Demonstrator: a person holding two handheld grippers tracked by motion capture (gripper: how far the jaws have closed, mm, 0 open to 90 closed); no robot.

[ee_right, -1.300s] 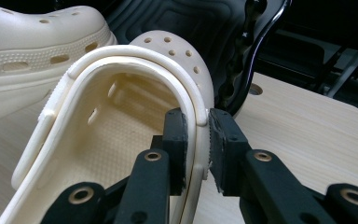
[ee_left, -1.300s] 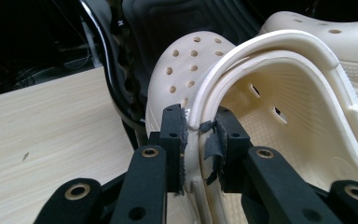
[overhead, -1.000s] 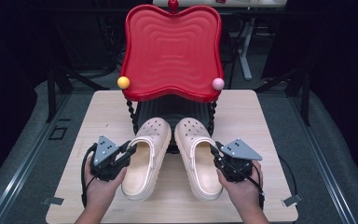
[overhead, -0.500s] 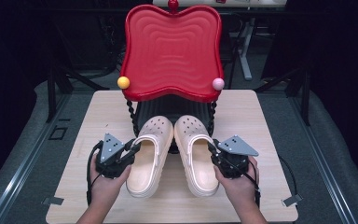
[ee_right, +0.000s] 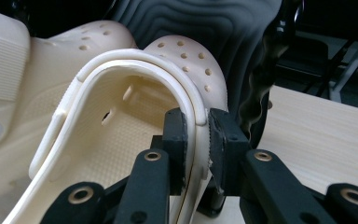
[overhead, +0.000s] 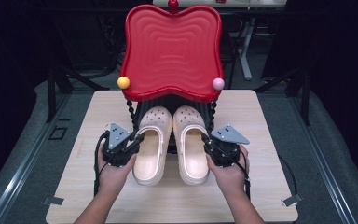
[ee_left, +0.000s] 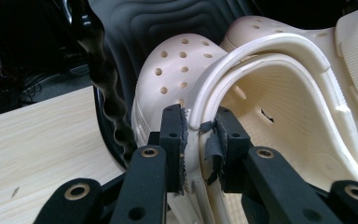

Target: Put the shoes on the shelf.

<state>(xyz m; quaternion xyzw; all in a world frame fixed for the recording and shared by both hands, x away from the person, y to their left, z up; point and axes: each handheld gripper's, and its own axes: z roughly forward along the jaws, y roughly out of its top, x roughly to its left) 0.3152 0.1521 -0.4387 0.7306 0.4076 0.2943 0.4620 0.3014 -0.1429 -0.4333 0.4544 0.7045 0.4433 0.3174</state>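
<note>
Cream foam clogs sit side by side on the table (overhead: 261, 196), toes under the red stand (overhead: 172, 51). Left gripper (overhead: 128, 142) clamps the left clog (overhead: 153, 144) sidewall; right gripper (overhead: 214, 148) clamps the right clog (overhead: 192, 144) sidewall. Risk: soft rims may flex and slip free, or toes may snag the stand's twisted legs.

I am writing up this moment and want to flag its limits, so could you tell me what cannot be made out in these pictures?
- High view: the toes of the left clog and right clog and the shelf beneath are hidden under the red tray.
- High view: how the rack's black twisted posts meet the table, too dark.
- Left gripper view: the left clog's heel is cut off by the bottom edge.
- Right gripper view: the right clog's outer wall is hidden behind the jaws.
</note>
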